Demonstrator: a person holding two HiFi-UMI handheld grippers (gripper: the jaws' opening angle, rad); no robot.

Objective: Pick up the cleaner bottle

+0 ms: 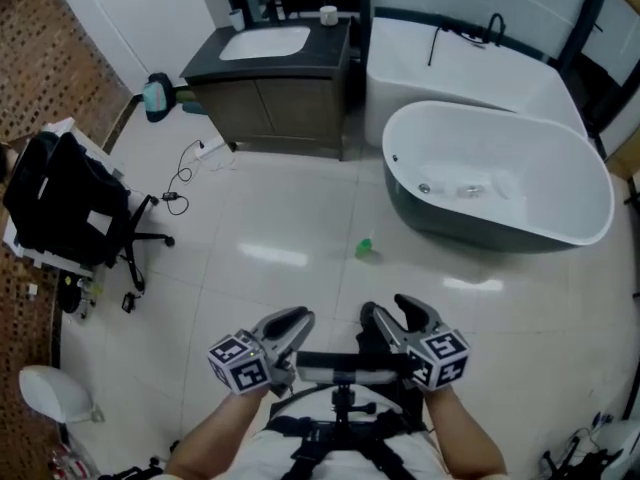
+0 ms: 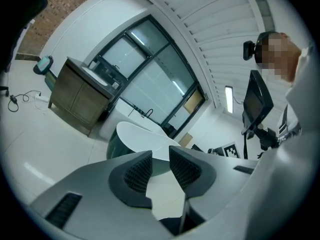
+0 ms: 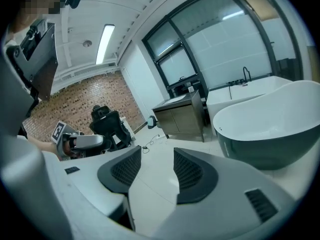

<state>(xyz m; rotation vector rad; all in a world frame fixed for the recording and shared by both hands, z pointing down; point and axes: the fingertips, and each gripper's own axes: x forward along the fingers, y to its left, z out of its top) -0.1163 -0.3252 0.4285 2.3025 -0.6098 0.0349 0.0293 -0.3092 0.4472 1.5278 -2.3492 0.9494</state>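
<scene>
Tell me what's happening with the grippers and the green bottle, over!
Left gripper shut, empty. Right gripper open, empty. Cleaner bottle on the floor ahead, near the bathtub, untouched. Nothing in the way.

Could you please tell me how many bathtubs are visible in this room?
2. A freestanding oval bathtub stands at the head view's right, and a boxy white bathtub with a black faucet sits just behind it. None appears hidden.

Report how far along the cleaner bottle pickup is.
Done: nothing yet; the small green bottle, likely the cleaner, sits on the floor by the bathtub. In hand: nothing; left gripper shut, right gripper open, both empty near the body. Left: approach, grip, lift.
</scene>
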